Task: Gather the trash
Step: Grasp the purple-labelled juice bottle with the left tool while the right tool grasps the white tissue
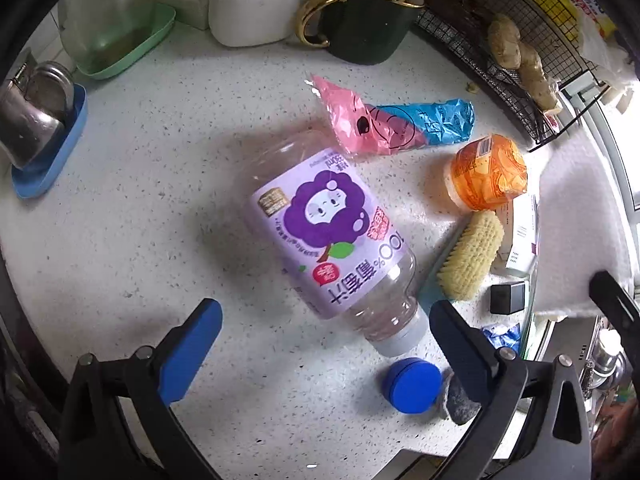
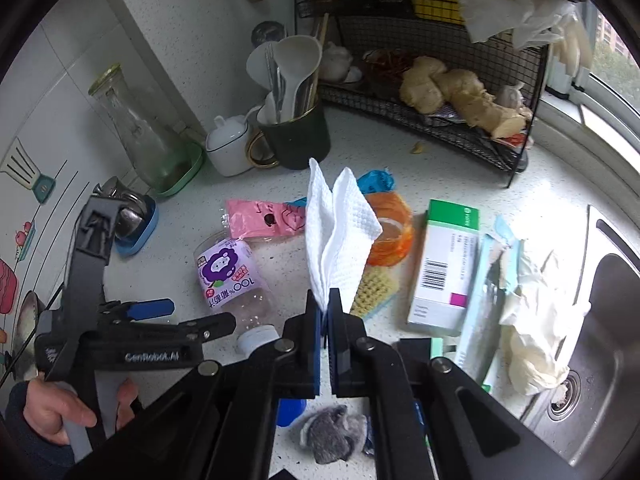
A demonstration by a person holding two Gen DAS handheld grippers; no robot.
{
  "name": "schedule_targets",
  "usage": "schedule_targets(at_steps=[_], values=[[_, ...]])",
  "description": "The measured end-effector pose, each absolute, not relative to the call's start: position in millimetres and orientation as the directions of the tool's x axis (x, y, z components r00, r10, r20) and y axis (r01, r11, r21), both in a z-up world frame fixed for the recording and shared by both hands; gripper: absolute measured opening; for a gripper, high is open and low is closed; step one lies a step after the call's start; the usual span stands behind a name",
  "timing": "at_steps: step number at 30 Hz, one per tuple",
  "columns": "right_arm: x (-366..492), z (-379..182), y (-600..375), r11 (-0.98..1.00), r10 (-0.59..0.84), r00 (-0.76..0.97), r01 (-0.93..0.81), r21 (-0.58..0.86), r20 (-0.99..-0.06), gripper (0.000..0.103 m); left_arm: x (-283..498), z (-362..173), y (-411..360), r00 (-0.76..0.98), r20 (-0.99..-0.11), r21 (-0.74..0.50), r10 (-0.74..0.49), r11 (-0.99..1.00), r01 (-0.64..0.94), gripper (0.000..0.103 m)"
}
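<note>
R tool clamped on white tissue — L tool wide, over empty bottle.

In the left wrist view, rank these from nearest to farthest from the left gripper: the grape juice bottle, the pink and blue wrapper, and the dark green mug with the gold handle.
From the open left gripper:
1. Grape juice bottle, lying on its side on the counter, its cap end between the fingers.
2. Pink and blue wrapper, beyond the bottle's base, mid-counter.
3. Dark green mug, at the back, holding utensils.
</note>
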State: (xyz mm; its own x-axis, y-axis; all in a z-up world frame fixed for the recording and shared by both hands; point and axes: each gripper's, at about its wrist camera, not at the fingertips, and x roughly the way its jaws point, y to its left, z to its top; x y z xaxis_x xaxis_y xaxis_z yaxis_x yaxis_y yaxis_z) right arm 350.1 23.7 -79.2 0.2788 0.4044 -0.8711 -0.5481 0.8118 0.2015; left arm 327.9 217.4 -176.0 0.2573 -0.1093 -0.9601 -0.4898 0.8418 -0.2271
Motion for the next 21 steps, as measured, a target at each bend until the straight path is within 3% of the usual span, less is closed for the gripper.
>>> schedule_targets(at_steps=[15,17,19,21], values=[[346.2,-81.3,-42.3,0.908,0.287,0.292,-0.388,0.161,-0.912,0.003,378.5,-207.5,211.9,0.156,-0.986,-0.042,0.057,0.823,-0.566,0.103],[346.5,-80.7,-44.7,0.911,0.286,0.291,-0.379,0.165,-0.913,0.003,380.3,-215.6,210.2,0.134,-0.991,-0.053,0.026,0.832,-0.553,0.097],[345.3,-80.0,-46.1,0.913,0.285,0.289,-0.371,0.167,-0.914,0.003,380.6,-218.9,205.9,0.129,-0.992,-0.055,0.017,0.839,-0.541,0.084],[344.4,-80.5,-47.0,0.916,0.282,0.289,-0.366,0.167,-0.915,0.003,377.2,-217.4,199.8,0.141,-0.990,-0.055,0.021,0.857,-0.512,0.081]])
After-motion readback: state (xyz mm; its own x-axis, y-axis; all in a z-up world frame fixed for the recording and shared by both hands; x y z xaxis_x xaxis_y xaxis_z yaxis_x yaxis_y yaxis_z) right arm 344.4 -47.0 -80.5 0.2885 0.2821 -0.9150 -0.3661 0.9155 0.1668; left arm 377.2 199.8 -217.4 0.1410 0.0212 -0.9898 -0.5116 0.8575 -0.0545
